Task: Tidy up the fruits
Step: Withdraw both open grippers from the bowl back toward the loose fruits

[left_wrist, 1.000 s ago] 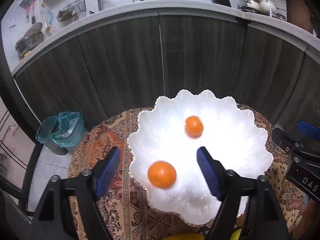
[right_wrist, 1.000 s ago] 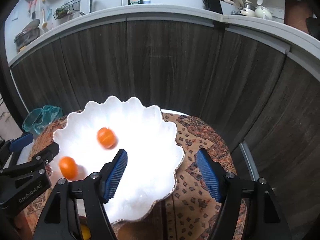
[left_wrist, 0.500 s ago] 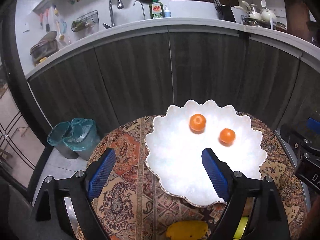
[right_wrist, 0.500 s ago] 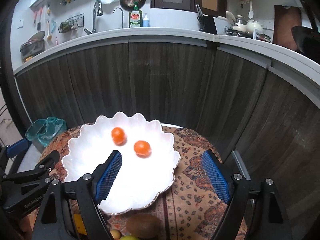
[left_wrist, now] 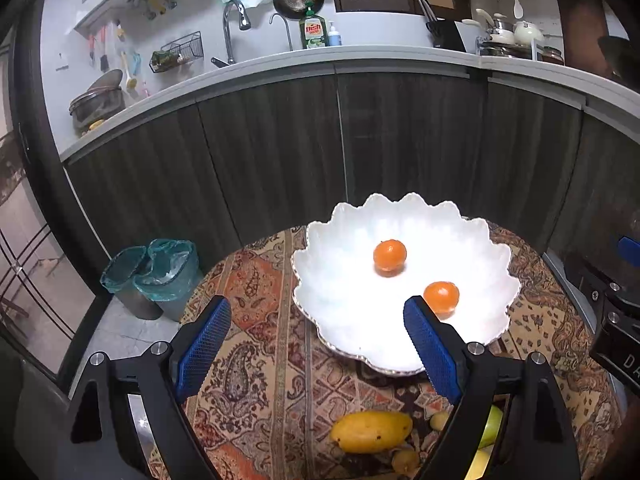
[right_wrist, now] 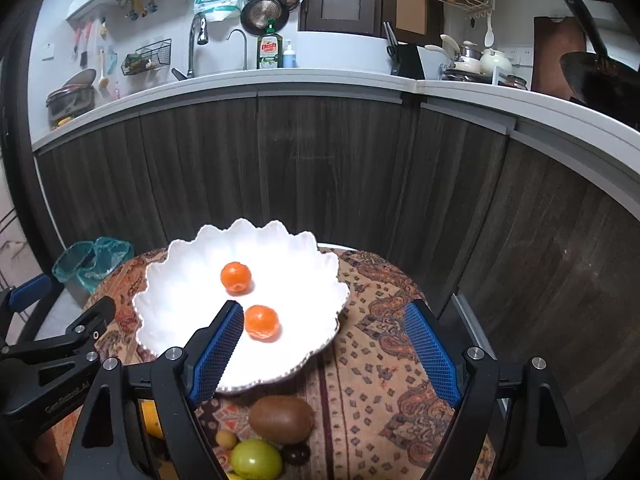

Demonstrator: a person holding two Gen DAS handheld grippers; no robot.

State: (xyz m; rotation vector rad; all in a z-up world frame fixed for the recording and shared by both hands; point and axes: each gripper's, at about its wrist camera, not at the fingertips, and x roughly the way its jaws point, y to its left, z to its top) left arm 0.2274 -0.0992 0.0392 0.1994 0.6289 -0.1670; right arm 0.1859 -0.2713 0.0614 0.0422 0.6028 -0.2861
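Note:
A white scalloped bowl (left_wrist: 320,280) (right_wrist: 304,280) stands on a round table with a patterned cloth (left_wrist: 264,320). Two oranges lie in it: a far one (left_wrist: 389,255) (right_wrist: 236,277) and a near one (left_wrist: 441,297) (right_wrist: 261,322). My left gripper (left_wrist: 316,344) is open and empty, above the cloth left of the bowl. My right gripper (right_wrist: 324,352) is open and empty, over the bowl's near right rim. On the cloth near me lie a yellow mango (left_wrist: 370,431), a kiwi (right_wrist: 281,418), a green fruit (right_wrist: 256,458) and small yellow fruits (left_wrist: 405,460).
Dark wood kitchen cabinets (left_wrist: 340,140) curve behind the table under a white counter with a sink tap (left_wrist: 234,28) and dish soap (left_wrist: 314,32). Two bins with teal liners (left_wrist: 160,276) stand on the floor to the left.
Both grippers have drawn back and up from the bowl, so the near fruits come into view. The two oranges have rolled across the bowl and now lie near its middle.

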